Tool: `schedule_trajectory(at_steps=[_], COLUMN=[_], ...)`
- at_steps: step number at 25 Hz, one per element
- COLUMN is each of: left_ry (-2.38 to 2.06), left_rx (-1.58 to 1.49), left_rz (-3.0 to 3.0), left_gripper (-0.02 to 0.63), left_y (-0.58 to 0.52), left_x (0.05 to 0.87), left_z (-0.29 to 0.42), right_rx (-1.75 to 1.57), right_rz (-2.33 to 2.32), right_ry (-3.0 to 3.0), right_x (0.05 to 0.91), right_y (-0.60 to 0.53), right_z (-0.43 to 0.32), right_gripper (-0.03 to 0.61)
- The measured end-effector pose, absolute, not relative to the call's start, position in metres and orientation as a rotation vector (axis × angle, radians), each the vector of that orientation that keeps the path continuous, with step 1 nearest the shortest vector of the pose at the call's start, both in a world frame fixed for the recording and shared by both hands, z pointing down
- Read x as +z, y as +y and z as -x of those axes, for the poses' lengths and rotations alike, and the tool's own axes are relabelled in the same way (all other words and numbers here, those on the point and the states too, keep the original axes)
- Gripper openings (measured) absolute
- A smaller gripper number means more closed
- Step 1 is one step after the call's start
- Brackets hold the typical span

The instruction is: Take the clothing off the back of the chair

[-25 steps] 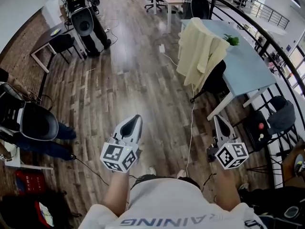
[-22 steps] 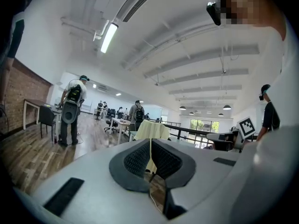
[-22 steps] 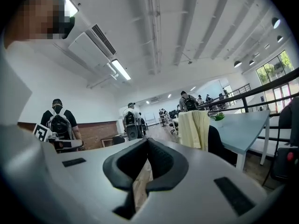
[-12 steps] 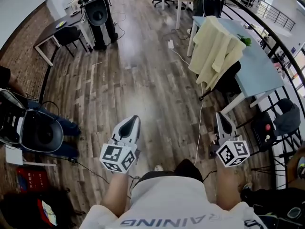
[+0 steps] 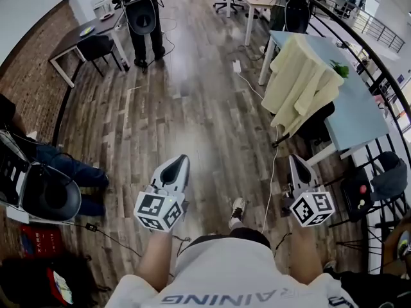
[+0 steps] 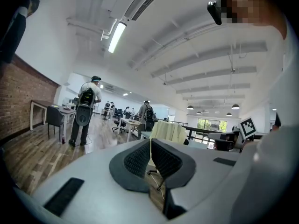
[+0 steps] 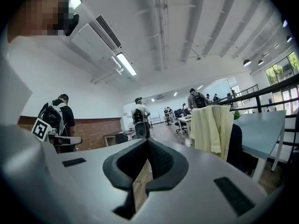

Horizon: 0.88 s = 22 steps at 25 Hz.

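Note:
A pale yellow garment (image 5: 300, 83) hangs over the back of a black chair (image 5: 319, 119) beside a light blue table (image 5: 359, 108), at the upper right of the head view. The garment (image 6: 167, 131) also shows past the left gripper's jaws, and the garment (image 7: 212, 126) hangs at the right of the right gripper view. My left gripper (image 5: 179, 163) and right gripper (image 5: 296, 162) are both shut and empty, held level over the wooden floor, well short of the chair.
A white cable (image 5: 266, 172) runs over the floor from near the chair toward me. A person with a backpack rig (image 5: 142, 15) stands at the back; another sits at the left (image 5: 54, 172). Desks (image 5: 83, 40) and a black railing (image 5: 379, 63) line the sides.
I have walked forward: the chair with the garment has drifted lower and to the right in the head view. Both grippers stay shut in front of me.

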<state>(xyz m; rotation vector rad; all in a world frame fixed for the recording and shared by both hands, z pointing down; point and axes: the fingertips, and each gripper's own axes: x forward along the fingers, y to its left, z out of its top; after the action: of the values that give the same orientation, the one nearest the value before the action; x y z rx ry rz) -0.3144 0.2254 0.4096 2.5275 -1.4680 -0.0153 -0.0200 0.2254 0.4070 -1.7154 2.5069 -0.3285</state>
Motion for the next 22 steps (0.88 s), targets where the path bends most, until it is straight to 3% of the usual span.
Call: schedule_trajectory(at_steps=[22], left_ry=[-1.415], left_rx=[0.029], left_rz=[-2.557], left_gripper=[0.041], left_y=[-0.022], left_x=[0.407], left_z=[0.173], right_rx=[-0.299], right_rz=[1.652], right_ry=[2.473], right_x=[0.403], right_y=[-0.017], right_z=[-0.109], right_gripper=[0.021])
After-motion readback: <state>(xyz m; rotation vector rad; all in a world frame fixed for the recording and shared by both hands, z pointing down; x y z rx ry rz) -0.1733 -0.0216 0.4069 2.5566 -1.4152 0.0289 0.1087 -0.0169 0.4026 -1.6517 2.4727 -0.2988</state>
